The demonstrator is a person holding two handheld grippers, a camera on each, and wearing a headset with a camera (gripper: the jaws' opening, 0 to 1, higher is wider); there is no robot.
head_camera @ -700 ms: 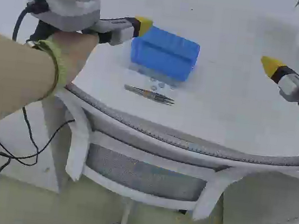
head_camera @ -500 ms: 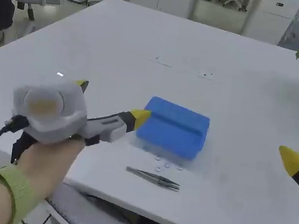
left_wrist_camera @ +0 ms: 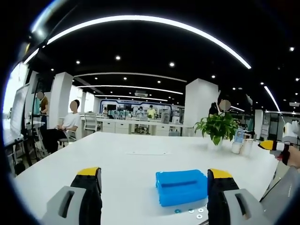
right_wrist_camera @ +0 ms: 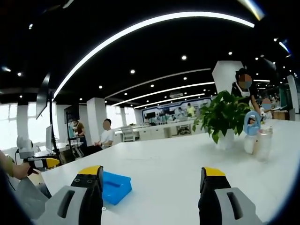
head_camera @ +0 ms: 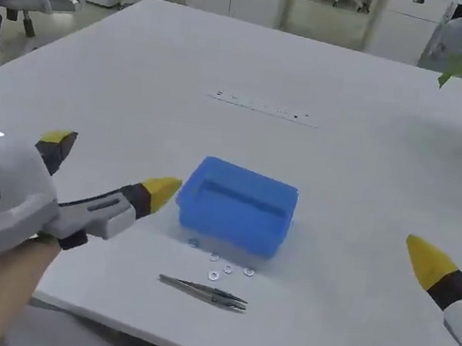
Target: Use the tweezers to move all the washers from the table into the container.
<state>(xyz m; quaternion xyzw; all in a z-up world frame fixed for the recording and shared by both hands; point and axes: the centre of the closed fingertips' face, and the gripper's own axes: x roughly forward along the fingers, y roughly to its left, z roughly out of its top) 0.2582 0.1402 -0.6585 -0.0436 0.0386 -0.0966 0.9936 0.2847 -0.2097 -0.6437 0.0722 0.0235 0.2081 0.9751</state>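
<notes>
The fingers [head_camera: 154, 191] of the left gripper [head_camera: 109, 168] stand wide apart and hold nothing; in the left gripper view they frame the blue container [head_camera: 226, 226], so this gripper seems lined up toward the work and not yet committed to a grasp. The right gripper [right_wrist_camera: 151, 172] hovers off to the right side of the desk [head_camera: 325, 92], its fingers also spread and empty, well apart from everything, probably waiting clear so the other has room. The tweezers [head_camera: 204, 291] lie flat close to the near edge of the desk, untouched, roughly parallel to that edge. The washers [head_camera: 228, 268], a small loose cluster, rest on the desk between the tweezers and the container's near wall, just beside that wall, which keeps each carry short. I see no washer inside the container. Judging by this, the task has hardly begun: the first step is to pick up the tweezers, a thin, low thing that calls for a careful, flat pinch.
</notes>
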